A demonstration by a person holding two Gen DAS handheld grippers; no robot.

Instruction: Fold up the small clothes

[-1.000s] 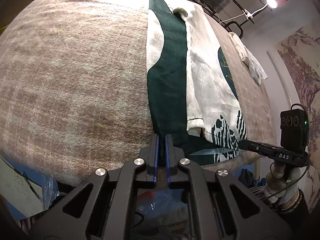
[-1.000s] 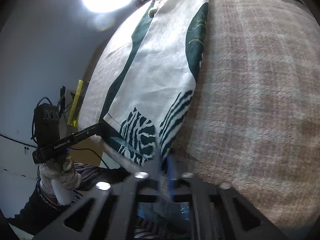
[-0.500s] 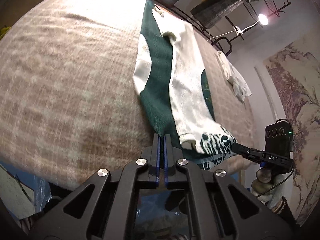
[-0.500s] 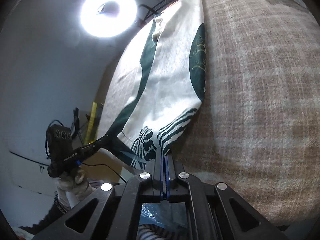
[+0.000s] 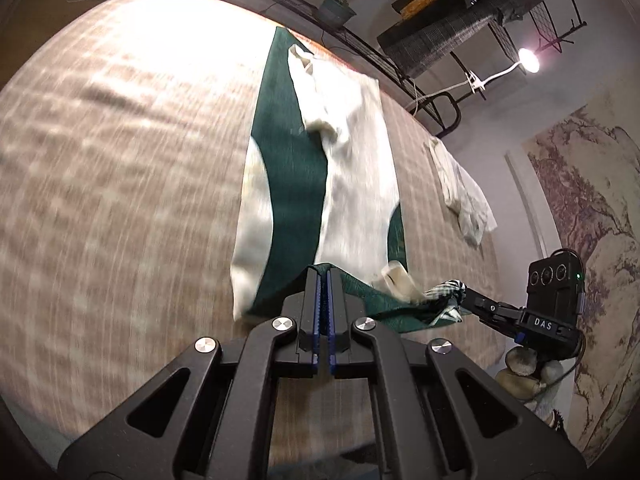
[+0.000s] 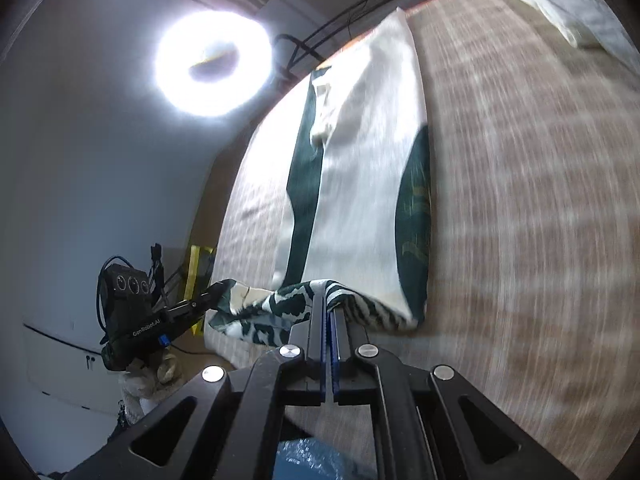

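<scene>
My left claw (image 5: 324, 276) is pinched tight on the near hem of the green-and-white garment (image 5: 320, 184), the blue pads pressed together with dark green cloth caught between them. My right claw (image 6: 329, 300) is likewise clamped on the same hem, at the zebra-striped corner, which bunches up around its tips. Between the two claws the lifted edge sags in a loose fold — green on my left side, striped on my right.

Ahead of both claws the rest of the garment lies stretched away across the plaid brown counter (image 5: 120, 184), a white panel down the middle and green bands along both flanks. A small white flap curls up at the far end of it.

Off to the right of my left claw, and well apart from the garment, a crumpled white cloth (image 5: 464, 196) lies on the counter; from the right wrist it shows ahead and to the right (image 6: 572, 12).

A ring light (image 6: 214, 64) glares up to the left of my right claw. A small bulb lamp (image 5: 529, 60) shines high to the right of my left claw, near a dark wire rack (image 5: 460, 28).
</scene>
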